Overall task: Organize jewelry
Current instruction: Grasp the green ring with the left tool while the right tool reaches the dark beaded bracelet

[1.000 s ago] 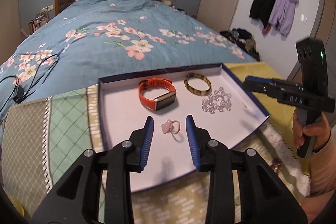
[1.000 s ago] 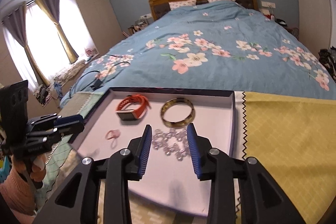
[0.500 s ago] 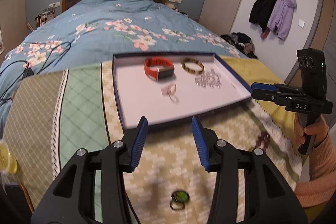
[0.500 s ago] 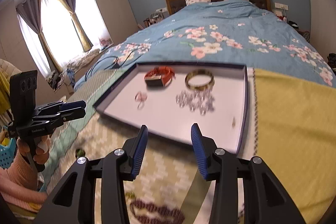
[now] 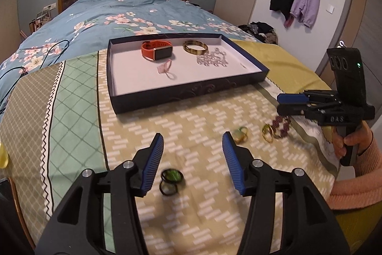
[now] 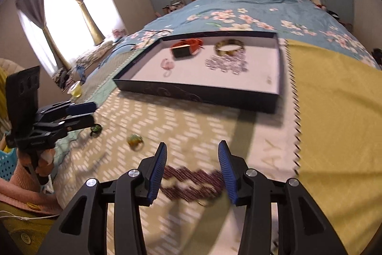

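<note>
Left hand-held gripper [image 5: 193, 160]: jaws spread wide, empty, lower centre of its view, above a green ring [image 5: 171, 179] on the blanket [image 5: 191, 121].
Right hand-held gripper [image 6: 192, 165]: jaws apart, holding nothing, over a purple bracelet [image 6: 193, 183] at lower centre.
Tray [image 5: 191, 93]: upper centre, on the bed; holds an orange watch [image 5: 156, 52], gold bangle [image 5: 195, 47], clear beads [image 5: 212, 59], pink ring [image 5: 166, 68].
Loose pieces: amber ring [image 5: 240, 134], gold ring [image 5: 267, 133], right of centre on the blanket.
</note>
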Available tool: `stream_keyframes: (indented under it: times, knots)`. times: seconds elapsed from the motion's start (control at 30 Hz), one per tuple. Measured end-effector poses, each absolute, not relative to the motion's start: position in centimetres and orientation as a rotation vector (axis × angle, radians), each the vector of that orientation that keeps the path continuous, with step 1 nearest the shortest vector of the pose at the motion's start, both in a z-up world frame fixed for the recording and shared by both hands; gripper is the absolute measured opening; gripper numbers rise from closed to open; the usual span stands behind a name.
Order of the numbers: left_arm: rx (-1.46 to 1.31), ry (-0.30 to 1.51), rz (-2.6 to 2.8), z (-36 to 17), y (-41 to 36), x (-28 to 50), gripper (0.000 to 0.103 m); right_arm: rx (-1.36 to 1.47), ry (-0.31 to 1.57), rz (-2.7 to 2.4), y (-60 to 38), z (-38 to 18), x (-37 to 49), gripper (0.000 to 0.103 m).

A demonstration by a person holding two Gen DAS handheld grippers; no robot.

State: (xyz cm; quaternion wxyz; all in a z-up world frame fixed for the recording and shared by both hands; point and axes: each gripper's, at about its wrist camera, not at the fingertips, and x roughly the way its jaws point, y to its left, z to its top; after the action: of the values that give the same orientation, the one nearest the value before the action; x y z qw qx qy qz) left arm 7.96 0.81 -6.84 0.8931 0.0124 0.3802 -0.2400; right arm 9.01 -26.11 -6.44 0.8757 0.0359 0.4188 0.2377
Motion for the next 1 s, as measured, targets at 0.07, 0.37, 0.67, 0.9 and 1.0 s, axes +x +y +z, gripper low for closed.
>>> stream_keyframes:
  times: [0.07, 0.37, 0.67, 0.9, 1.0]
  knots:
    - [0.040, 0.793, -0.493, -7.1, 0.9, 7.3, 0.053, 0.083, 0.885, 0.479, -26.7, -6.8, 8.6, 0.042]
    - [0.081, 0.831, -0.426, -8.2, 1.7, 6.4, 0.053, 0.030, 0.903, 0.456, -26.4, -7.6, 7.5, 0.042]
    - [0.159, 0.878, -0.383, -9.1, 1.1, 7.7, 0.032, 0.000, 0.897, 0.450, -26.2, -7.7, 6.9, 0.042]
    - [0.146, 0.864, -0.380, -9.0, 1.0, 7.8, 0.023, -0.045, 0.897, 0.449, -26.0, -7.7, 6.7, 0.014]
    - [0.138, 0.851, -0.382, -8.7, 1.1, 7.7, 0.022, -0.040, 0.893, 0.456, -26.0, -7.5, 6.7, 0.009]
